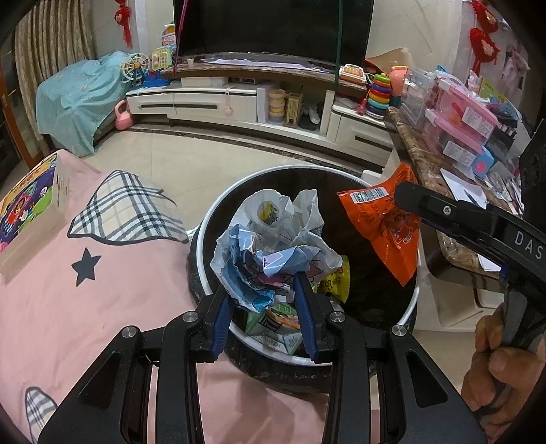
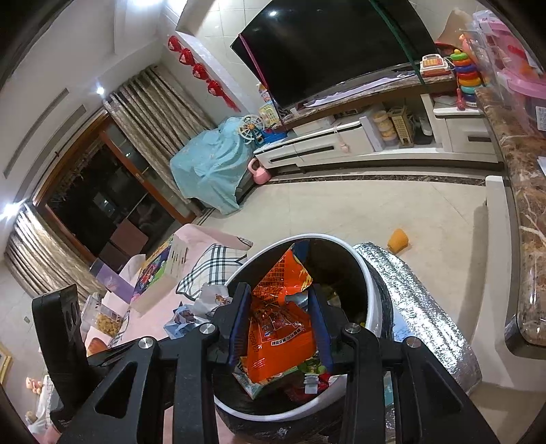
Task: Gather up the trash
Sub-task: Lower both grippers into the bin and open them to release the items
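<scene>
Left gripper (image 1: 262,290) clamped on a crumpled white-and-blue plastic wrapper (image 1: 269,249), held over the round white-rimmed trash bin with black liner (image 1: 218,208). Right gripper (image 2: 278,300) pinching a flat orange foil snack bag (image 2: 279,328) above the same bin, more packaging already inside. Bin sits just beside the pink star-print bedspread (image 1: 85,307). Farther back, white TV cabinet (image 1: 211,102) and dark TV screen (image 1: 273,27).

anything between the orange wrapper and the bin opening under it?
Nothing: in the left wrist view the orange wrapper, clamped in the right gripper, hangs over the bin with only the dark liner below it.
</scene>
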A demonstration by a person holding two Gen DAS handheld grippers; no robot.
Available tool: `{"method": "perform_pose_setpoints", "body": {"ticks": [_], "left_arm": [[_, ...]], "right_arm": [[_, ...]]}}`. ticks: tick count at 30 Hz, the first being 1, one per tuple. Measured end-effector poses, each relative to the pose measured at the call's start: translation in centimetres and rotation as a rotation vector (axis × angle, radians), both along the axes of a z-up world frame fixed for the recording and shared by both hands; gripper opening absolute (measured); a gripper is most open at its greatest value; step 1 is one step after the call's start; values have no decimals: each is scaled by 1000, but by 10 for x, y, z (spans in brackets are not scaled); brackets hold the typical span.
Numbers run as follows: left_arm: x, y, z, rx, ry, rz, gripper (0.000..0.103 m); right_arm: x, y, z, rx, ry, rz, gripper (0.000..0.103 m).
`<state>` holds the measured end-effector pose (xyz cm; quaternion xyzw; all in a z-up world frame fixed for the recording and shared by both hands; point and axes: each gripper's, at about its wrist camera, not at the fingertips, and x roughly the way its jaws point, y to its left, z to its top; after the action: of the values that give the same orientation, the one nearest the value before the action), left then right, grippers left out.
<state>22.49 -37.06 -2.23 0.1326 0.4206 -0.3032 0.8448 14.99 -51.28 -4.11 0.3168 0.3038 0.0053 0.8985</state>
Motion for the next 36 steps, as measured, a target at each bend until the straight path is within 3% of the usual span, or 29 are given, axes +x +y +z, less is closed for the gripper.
{"method": "perform_pose_setpoints", "body": {"ticks": [36], "left_arm": [[4, -10, -9, 35, 11, 0, 35]], "right_arm": [[11, -4, -7, -23, 38, 3, 38]]}}
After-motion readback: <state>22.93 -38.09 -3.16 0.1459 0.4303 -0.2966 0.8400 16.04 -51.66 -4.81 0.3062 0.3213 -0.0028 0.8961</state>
